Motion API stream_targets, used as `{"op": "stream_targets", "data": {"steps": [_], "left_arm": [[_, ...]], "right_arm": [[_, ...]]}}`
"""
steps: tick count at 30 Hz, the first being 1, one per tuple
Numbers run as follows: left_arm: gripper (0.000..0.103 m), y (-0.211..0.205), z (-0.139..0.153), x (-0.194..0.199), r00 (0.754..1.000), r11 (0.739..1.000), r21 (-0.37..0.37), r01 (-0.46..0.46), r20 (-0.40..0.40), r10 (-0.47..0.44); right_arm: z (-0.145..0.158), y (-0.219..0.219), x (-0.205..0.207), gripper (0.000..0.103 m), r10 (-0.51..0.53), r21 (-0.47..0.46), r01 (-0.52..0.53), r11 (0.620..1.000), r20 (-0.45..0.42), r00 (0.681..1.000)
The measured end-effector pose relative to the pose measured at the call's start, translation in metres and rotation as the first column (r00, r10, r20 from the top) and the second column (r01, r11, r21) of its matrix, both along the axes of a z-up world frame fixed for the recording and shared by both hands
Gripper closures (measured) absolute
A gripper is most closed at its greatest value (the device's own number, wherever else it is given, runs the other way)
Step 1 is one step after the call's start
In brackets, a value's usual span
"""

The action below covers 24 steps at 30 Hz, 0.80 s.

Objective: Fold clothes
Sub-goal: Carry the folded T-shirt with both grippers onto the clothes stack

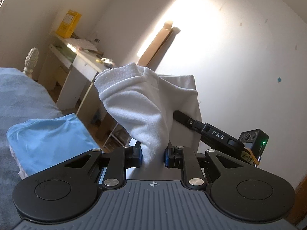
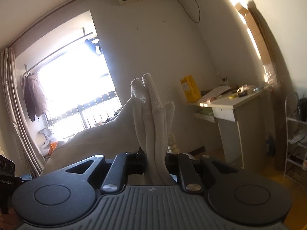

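Right in front of me, my left claw (image 1: 153, 156) is pinching a white garment (image 1: 138, 103). Its blue pads (image 1: 139, 155) press the cloth from both sides. The cloth bunches up and stands above the claw, with a ribbed edge (image 1: 117, 78) at the top. My right claw shows in the left view as a black bar (image 1: 207, 130) poking into the same cloth from the right.

From the right camera, my right claw (image 2: 155, 163) is squeezed on a bunch of the white garment (image 2: 153, 118) too. The folds stick straight up between the fingers, in front of a bright window (image 2: 76, 95).

Down to the left of my left claw, a light blue shirt (image 1: 49, 141) lies on a bed with a blue-gray cover (image 1: 21, 95). Past the bed stands a white desk (image 1: 80, 65) with a yellow box (image 1: 69, 24) on top. A cardboard piece (image 1: 157, 44) leans on the wall.
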<state>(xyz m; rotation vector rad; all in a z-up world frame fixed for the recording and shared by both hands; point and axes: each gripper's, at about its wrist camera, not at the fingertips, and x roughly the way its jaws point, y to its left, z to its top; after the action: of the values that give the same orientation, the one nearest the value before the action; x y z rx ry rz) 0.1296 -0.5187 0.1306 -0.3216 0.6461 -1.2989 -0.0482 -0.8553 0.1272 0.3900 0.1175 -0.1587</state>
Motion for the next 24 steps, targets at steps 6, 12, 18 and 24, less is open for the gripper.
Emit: {"op": "stream_targets", "data": {"steps": [6, 12, 18, 24], "left_arm": [[0.085, -0.003, -0.014, 0.013, 0.999, 0.999, 0.031, -0.045, 0.000, 0.045], [0.085, 0.002, -0.026, 0.030, 0.993, 0.992, 0.067, -0.109, 0.041, 0.107], [0.085, 0.006, -0.053, 0.051, 0.982, 0.974, 0.128, -0.188, 0.056, 0.182], [0.083, 0.013, -0.084, 0.087, 0.968, 0.954, 0.188, -0.235, -0.046, 0.248]], "right_arm": [[-0.023, -0.010, 0.032, 0.089, 0.041, 0.018, -0.040, 0.999, -0.040, 0.998], [-0.046, -0.014, 0.078, 0.088, 0.104, 0.062, -0.100, 0.993, -0.073, 0.992], [-0.074, -0.011, 0.135, 0.088, 0.160, 0.096, -0.147, 0.984, -0.151, 0.976], [-0.107, -0.008, 0.179, 0.087, 0.191, 0.156, -0.155, 0.976, -0.254, 0.948]]}}
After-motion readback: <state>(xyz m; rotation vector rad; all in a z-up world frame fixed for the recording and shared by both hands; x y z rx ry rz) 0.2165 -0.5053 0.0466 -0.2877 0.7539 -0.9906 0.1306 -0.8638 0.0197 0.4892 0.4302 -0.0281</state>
